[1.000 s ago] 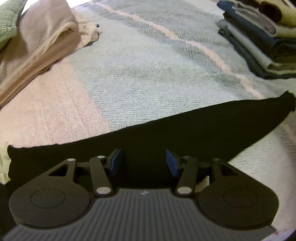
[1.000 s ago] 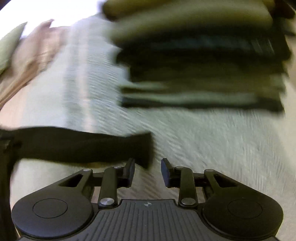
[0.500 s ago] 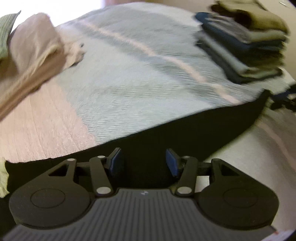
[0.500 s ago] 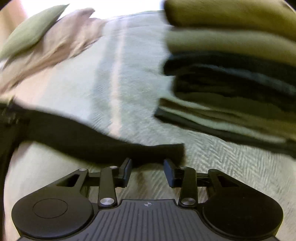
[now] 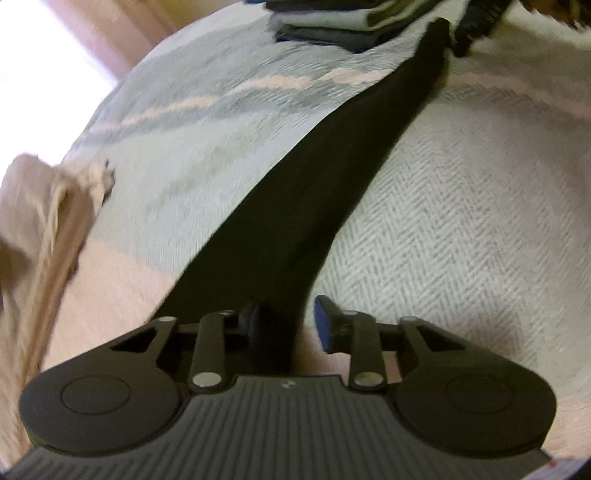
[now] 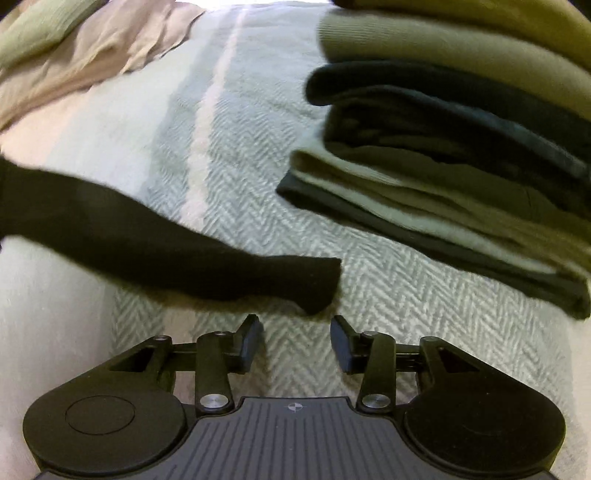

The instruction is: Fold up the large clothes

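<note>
A long black garment (image 5: 314, 184) lies stretched over the bed, running from my left gripper (image 5: 284, 321) up toward the far right. Its near end sits between the left fingers, whose jaws are closing. The left pad is against the cloth and a gap shows at the right pad (image 5: 323, 326). In the right wrist view the same black garment (image 6: 147, 243) comes in from the left and ends just beyond my right gripper (image 6: 295, 332). Those jaws are opening with only blanket between them.
A tall stack of folded clothes (image 6: 461, 155) stands on the right of the bed, seen at the top as the folded stack (image 5: 332, 22). A loose beige garment (image 5: 44, 221) lies at the left. The herringbone blanket (image 5: 461, 221) covers the bed.
The left gripper rolled and shifted, so the black garment now runs away between its fingers instead of across, and its jaws narrowed. The right gripper sank toward the garment's end and widened.
</note>
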Tool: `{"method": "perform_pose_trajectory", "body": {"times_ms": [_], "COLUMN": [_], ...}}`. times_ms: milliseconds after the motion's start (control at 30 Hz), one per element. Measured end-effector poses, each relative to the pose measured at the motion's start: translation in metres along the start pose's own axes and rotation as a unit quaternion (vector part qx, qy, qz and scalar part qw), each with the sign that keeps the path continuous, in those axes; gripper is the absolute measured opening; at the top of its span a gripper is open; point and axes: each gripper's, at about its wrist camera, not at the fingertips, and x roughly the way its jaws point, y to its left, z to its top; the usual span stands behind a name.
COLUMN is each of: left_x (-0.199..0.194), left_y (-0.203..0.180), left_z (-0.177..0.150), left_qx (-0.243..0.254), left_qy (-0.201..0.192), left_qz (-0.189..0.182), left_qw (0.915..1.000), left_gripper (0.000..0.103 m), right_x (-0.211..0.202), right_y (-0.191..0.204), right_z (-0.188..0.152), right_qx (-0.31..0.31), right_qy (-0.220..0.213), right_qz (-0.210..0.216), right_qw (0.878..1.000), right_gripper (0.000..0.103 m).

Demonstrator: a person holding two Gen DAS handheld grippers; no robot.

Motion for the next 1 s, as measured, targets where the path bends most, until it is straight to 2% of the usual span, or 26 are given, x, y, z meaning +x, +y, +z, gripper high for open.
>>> {"method": "perform_pose_trajectory", "body": {"times_ms": [67,100,233,367,467,600,667,833,933,1000], "left_x": [0.003,0.005,-0.002,0.001,0.004,0.006,0.003,-0.009,-0.014,-0.009], "left_y": [-0.001,0.002,0.033,0.040,0.040,0.042,0.041,0.047,0.047,0.044], "left_z": [0.004,0.006,0.006,0.006,0.007,0.009,0.009,0.012,0.013,0.013], "left_qx": [0.015,0.012,-0.084,-0.094,-0.090,-0.089,-0.084,-0.078,-0.080,-0.072], "left_qy": [-0.002,-0.002,-0.012,-0.012,-0.010,-0.003,-0.003,-0.009,-0.005,0.004], "left_qz": [-0.003,-0.006,-0.024,-0.037,-0.038,-0.038,-0.037,-0.035,-0.034,-0.043], "left_qw": [0.9999,0.9999,0.9961,0.9948,0.9952,0.9953,0.9958,0.9963,0.9962,0.9965], "left_gripper": [0.005,0.004,0.003,0.003,0.003,0.003,0.003,0.003,0.003,0.003], "right_x": [0.002,0.004,0.005,0.001,0.008,0.009,0.001,-0.040,-0.053,-0.049], "right_y": [-0.002,-0.003,-0.005,-0.010,-0.025,-0.047,-0.058,-0.077,-0.083,-0.088], "right_z": [0.001,0.002,0.002,-0.002,-0.005,-0.007,-0.007,-0.002,0.001,-0.002], "right_qx": [0.001,0.000,-0.032,-0.060,-0.027,0.041,0.080,0.160,0.204,0.230], "right_qy": [-0.002,-0.004,-0.008,-0.025,-0.033,-0.027,-0.020,0.000,0.035,0.058], "right_qz": [0.007,0.015,0.036,0.044,0.091,0.183,0.209,0.258,0.296,0.298], "right_qw": [1.000,1.000,0.999,0.997,0.995,0.982,0.974,0.953,0.933,0.925], "right_gripper": [0.041,0.041,0.041,0.041,0.041,0.038,0.004,0.001,0.001,0.001]}}
